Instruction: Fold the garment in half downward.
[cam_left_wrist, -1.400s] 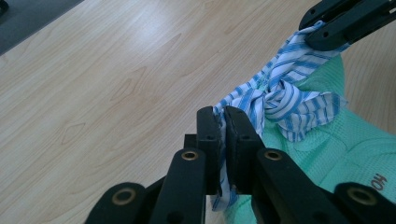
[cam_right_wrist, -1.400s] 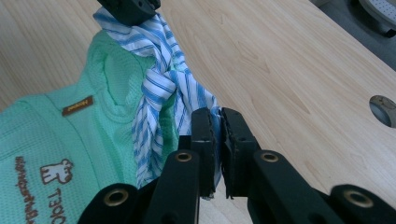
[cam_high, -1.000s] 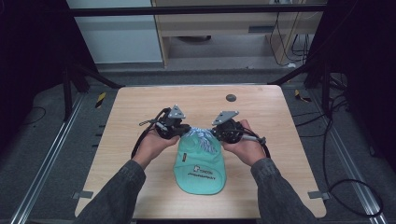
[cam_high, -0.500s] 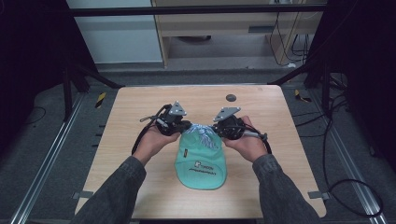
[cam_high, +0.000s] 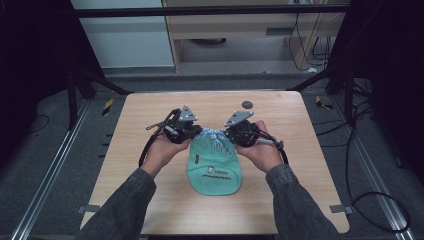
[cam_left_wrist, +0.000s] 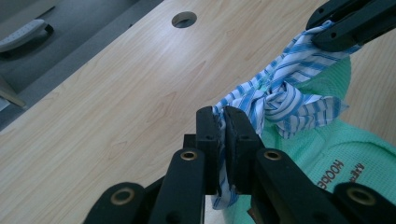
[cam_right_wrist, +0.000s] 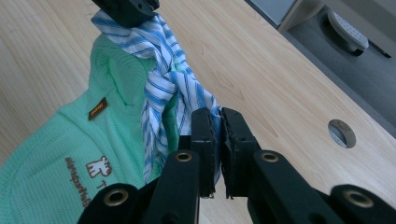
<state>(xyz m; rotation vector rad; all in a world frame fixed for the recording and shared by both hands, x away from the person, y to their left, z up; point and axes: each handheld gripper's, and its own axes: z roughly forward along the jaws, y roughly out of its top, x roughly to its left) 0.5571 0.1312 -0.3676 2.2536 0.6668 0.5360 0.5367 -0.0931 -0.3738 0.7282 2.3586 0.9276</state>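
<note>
- Pinching the blue-and-white striped strip (cam_high: 214, 138) at both ends: left gripper (cam_high: 196, 134) and right gripper (cam_high: 227, 134) each have their jaws pressed together on the cloth, one end apiece.
- Left gripper view: own gripper (cam_left_wrist: 223, 122) jaws clamp a fold of the striped strip (cam_left_wrist: 280, 93); a tail of the fabric hangs out below the pads. The other gripper (cam_left_wrist: 348, 21) bites the far end at top right of that view.
- Right gripper view: own gripper (cam_right_wrist: 217, 119) jaws closed on the striped strip (cam_right_wrist: 161, 79), cloth squeezed flat between the pads; the other gripper (cam_right_wrist: 126, 9) grips the top end at the upper edge of that view.
- Striped strip is bunched and knotted in the middle, running between the two grippers, sitting at the far end of the mint-green bag (cam_high: 214, 167).
- Mint-green bag: waffle-textured cloth, lying flat on the table (cam_high: 150, 115), roughly centred left-right and towards the near half; dark printed lettering and a small white figure on its face, small brown label near the far left corner (cam_right_wrist: 97, 108).
- Strip is attached at the bag's far end, looks like its tie; exact join hidden in the bunched fabric.
- Hands: left hand (cam_high: 162, 150) and right hand (cam_high: 262, 150) come in from the near edge, dark grey sleeves, one on each side of the bag, grippers angled inward towards each other.
- Table is light wood with a round cable hole (cam_high: 247, 104) far right of the grippers, well apart from the bag.
- Cables trail from each gripper back along the wrists.
</note>
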